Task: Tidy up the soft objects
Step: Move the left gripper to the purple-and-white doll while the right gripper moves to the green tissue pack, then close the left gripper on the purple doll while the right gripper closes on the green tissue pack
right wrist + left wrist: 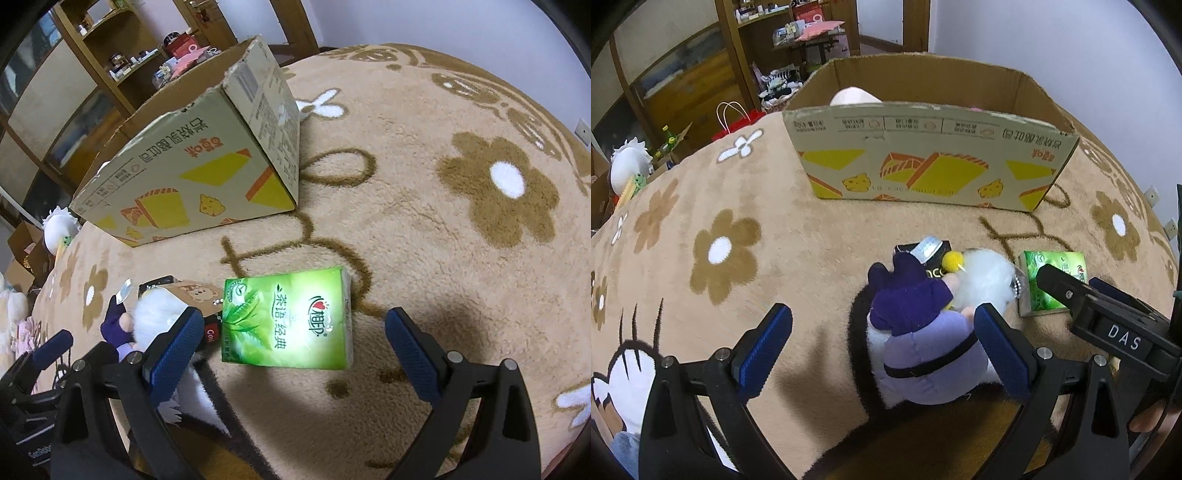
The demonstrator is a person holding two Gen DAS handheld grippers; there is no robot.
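A plush doll (923,332) with white hair and a purple outfit lies on the tan flowered blanket (738,229). My left gripper (882,339) is open, its jaws around the doll's lower body, with the right pad close against it. A green tissue pack (288,317) lies flat on the blanket, and my right gripper (295,347) is open with its jaws on either side of the pack's near end. The pack also shows in the left wrist view (1049,280), with the right gripper (1071,291) over it. The doll (147,325) sits left of the pack.
An open cardboard box (931,162) with yellow cheese prints stands behind the doll, a pale soft thing (853,96) inside it. A small dark box (931,258) lies under the doll's head. Wooden shelves (768,44) stand beyond the blanket.
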